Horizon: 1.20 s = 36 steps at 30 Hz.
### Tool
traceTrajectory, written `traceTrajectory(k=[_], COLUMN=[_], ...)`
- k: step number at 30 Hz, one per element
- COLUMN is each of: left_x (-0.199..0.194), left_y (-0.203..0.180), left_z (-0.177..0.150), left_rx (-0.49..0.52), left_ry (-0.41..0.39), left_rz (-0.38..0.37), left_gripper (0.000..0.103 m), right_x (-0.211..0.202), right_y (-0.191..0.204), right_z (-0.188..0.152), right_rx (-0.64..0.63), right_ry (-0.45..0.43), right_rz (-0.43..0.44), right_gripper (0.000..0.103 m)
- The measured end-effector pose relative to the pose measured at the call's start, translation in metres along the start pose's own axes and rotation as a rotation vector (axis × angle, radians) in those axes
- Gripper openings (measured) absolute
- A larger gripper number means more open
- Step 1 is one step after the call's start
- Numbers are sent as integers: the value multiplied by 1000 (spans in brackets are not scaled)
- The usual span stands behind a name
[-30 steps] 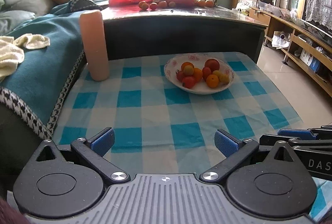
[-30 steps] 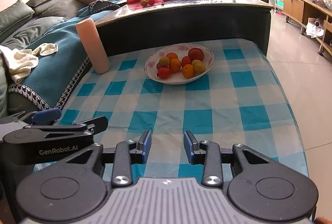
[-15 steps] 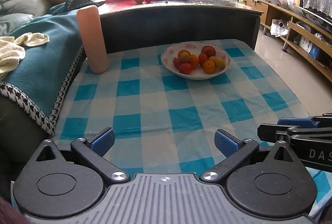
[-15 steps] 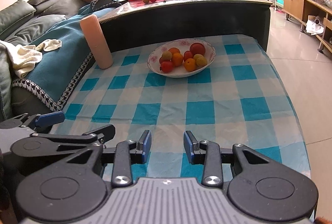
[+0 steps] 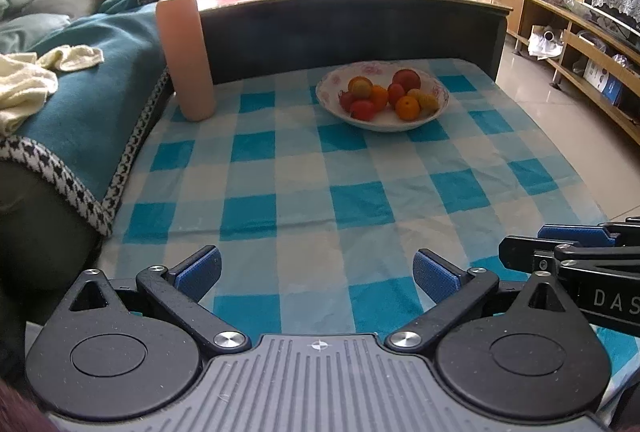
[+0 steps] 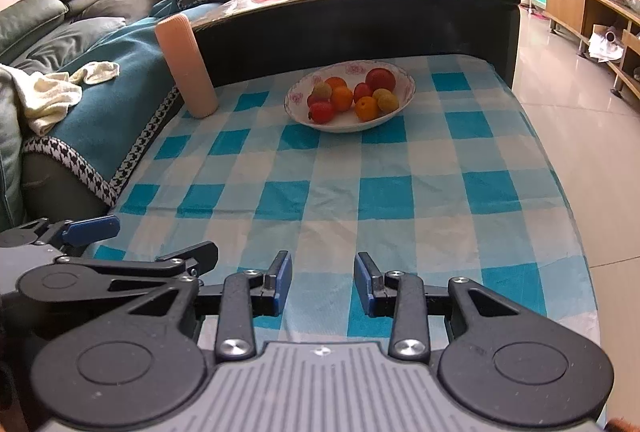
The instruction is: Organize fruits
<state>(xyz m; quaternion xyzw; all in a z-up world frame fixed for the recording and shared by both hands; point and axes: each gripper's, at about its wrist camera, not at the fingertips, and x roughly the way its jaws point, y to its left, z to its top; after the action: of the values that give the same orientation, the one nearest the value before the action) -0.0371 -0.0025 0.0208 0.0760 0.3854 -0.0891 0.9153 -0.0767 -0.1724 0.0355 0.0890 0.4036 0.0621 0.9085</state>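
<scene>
On the checked tablecloth [image 5: 304,168], far end, the fruit bowl [image 5: 382,124] sat full: tomatoes, oranges, an apple. Left gripper [image 5: 316,270] was spread wide, right gripper [image 6: 322,278] part open, both empty and well short of it. Looked like an approach or reset step; next move needs a long reach forward. Pink cylinder [image 6: 186,66] stood left of bowl, clear of the path.

the left gripper [image 5: 316,272] fills the bottom of the frame, its blue-padded jaws wide apart and empty above the blue checked tablecloth [image 5: 280,172]. right of centre near the top sits a white floral bowl [image 5: 384,122] of red, orange and yellow fruit [image 5: 384,96]. a pink cylinder [image 5: 186,56] stands upright at upper left. the right gripper [image 5: 568,252] juts in at the right edge.
</scene>
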Motion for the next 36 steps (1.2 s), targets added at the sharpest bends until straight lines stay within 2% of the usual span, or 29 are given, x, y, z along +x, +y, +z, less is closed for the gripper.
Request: traceTrajectory(k=[9, 36], left_x=[0, -7], left_y=[1, 2], left_z=[-5, -21], left_rx=[-20, -14], left_ry=[48, 73], left_rz=[12, 17], left_gripper=[103, 102], right_x=[-1, -5], right_y=[4, 10], right_z=[-6, -21], right_rx=[-5, -10], right_ry=[21, 50], right_rz=[2, 1], right_gripper=[50, 50])
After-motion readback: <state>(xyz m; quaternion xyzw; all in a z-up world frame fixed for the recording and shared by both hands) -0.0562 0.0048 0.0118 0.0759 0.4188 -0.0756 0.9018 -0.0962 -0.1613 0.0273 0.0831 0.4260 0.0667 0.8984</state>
